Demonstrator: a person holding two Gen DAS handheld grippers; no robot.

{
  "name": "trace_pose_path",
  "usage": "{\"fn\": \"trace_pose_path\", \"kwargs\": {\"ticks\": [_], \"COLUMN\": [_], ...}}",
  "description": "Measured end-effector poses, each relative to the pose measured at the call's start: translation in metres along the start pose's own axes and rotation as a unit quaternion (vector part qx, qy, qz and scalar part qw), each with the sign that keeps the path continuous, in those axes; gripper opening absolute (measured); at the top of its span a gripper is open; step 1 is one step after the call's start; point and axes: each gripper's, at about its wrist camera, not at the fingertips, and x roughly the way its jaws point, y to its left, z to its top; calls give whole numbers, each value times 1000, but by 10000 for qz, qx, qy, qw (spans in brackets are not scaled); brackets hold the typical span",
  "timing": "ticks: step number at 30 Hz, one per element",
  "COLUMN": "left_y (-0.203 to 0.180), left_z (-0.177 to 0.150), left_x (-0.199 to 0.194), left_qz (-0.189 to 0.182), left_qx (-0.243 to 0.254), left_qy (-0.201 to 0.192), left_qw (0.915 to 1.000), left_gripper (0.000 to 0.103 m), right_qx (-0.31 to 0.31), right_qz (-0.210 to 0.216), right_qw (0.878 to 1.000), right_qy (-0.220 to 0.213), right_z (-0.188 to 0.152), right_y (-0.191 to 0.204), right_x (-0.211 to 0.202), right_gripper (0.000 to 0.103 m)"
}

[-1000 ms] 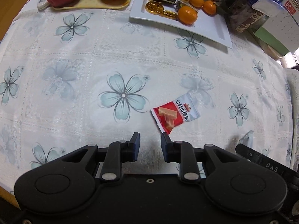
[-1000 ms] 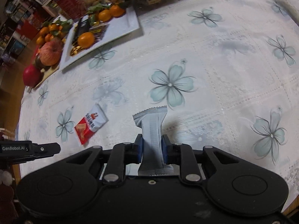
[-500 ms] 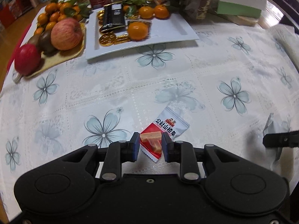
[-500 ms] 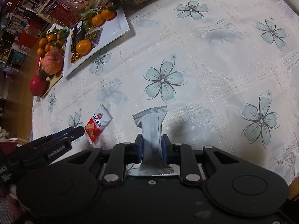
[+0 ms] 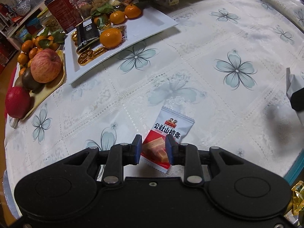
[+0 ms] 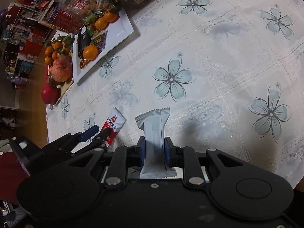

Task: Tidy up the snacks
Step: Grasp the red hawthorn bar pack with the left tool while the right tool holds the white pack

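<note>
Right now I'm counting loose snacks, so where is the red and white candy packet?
The red and white candy packet lies flat on the floral tablecloth, its red end between the opening left gripper fingers, left of the grey wrapped bar.

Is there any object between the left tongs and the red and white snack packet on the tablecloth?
Nothing visible is in the way. The left tongs are opening, and the snack packet already lies flat on the tablecloth with its red end between the two fingers; the pads are not yet pressing it.
</note>
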Motion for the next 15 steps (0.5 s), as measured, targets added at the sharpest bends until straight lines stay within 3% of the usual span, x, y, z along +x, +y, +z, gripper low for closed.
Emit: {"fn": "trace_pose_path", "kwargs": {"ticks": [2, 7, 15], "left_y": [2, 4, 18], "left_z": [2, 1, 3], "left_x": [1, 2, 7], "left_qz": [-68, -336, -750], "left_qx": [29, 345, -69], "left_qy": [-19, -46, 59], "left_qw": [10000, 9988, 9971], "left_gripper": [45, 47, 51], "right_qx": [31, 40, -36], "right_qz": [12, 0, -70], "right_qw": [10000, 10000, 9998], "right_qy": [35, 77, 160], "right_z": [1, 2, 1], "right_y": [-1, 1, 8], "right_x": [1, 4, 12], "right_gripper": [22, 22, 22]}}
